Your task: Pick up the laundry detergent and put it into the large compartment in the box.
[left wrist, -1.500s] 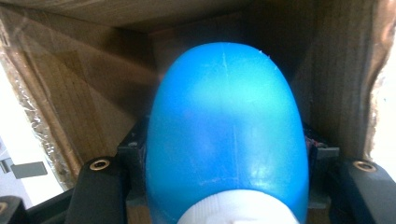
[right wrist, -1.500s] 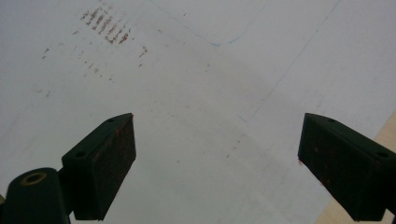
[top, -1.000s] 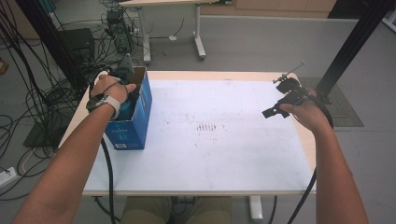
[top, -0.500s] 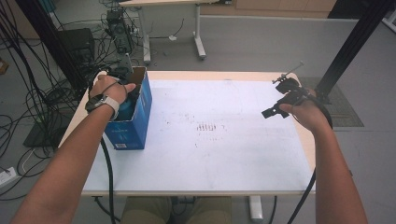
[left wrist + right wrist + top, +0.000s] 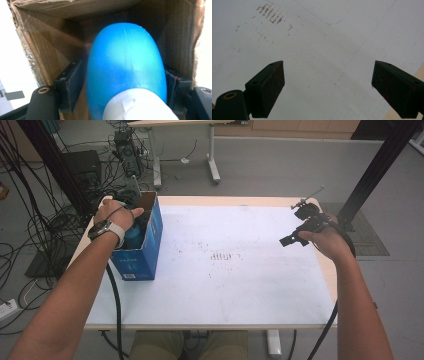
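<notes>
The left claw [image 5: 125,82] has just been opening around the blue bottle [image 5: 125,65], which stands inside the cardboard box [image 5: 145,245] at the surface's [image 5: 240,285] nine o'clock. The right claw [image 5: 328,87] hangs open, empty.

Even, soft overhead light; table [image 5: 240,270] top bright, faint shadows. Blue bottle [image 5: 125,62] close-up blurred, glare patch (box [image 5: 50,37] interior dim). Edges mildly soft.

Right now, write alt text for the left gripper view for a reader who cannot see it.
A blue bottle with a white cap stands between the two black jaws of the left gripper, inside a brown cardboard box. The jaws have just been opening; a narrow gap shows beside the left pad, so the bottle looks released.
</notes>
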{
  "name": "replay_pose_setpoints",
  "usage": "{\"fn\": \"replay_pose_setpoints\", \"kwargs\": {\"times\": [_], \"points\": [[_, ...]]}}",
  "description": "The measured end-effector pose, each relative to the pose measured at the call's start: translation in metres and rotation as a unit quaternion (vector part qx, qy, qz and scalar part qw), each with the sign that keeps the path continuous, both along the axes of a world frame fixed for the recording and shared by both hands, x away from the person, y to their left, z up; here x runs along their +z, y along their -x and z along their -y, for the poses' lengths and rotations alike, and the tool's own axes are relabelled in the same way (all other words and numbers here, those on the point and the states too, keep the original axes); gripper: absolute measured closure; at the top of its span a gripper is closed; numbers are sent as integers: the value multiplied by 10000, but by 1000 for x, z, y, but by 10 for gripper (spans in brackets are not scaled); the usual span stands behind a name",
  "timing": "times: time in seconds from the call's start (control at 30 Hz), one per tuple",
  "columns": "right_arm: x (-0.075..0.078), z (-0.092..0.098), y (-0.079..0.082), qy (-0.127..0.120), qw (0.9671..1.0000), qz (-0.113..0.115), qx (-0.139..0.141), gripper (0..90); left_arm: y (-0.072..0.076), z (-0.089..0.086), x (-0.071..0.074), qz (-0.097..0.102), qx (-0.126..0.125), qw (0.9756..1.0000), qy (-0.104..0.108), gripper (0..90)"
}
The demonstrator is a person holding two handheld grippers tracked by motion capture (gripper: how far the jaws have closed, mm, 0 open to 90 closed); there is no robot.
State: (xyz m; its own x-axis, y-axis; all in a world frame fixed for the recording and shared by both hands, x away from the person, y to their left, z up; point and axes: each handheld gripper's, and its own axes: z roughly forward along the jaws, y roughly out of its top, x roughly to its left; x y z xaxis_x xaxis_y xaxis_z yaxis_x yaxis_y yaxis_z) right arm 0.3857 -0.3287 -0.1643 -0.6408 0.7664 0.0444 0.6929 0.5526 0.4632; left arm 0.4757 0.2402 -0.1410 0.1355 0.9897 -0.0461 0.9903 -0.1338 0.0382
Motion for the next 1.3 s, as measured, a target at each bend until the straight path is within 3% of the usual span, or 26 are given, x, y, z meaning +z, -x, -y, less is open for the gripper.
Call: {"fn": "replay_pose_setpoints", "kwargs": {"times": [0.17, 0.27, 0.3, 0.8, 1.1, 1.3], "points": [[2, 0, 2, 3, 10000, 13, 1, 111, 2, 2, 6, 38, -50, 9999, -79, 283], [4, -1, 3, 10, 10000, 27, 4, 111, 3, -1, 13, 94, -49, 9999, 7, 261], [5, -1, 3, 11, 10000, 34, 1, 111, 4, -1, 15, 131, -26, 9999, 16, 207], [11, -3, 8, 15, 10000, 79, -3, 111, 10, -7, 36, 219, -170, 9991, 308, 146], [13, -2, 12, 39, 10000, 78, -20, 111, 16, -5, 60, 437, -284, 9983, 279, 142], [16, -1, 14, 51, 9999, 89, -48, 111, 21, 0, 85, 588, -475, 9965, 349, 105]]}}
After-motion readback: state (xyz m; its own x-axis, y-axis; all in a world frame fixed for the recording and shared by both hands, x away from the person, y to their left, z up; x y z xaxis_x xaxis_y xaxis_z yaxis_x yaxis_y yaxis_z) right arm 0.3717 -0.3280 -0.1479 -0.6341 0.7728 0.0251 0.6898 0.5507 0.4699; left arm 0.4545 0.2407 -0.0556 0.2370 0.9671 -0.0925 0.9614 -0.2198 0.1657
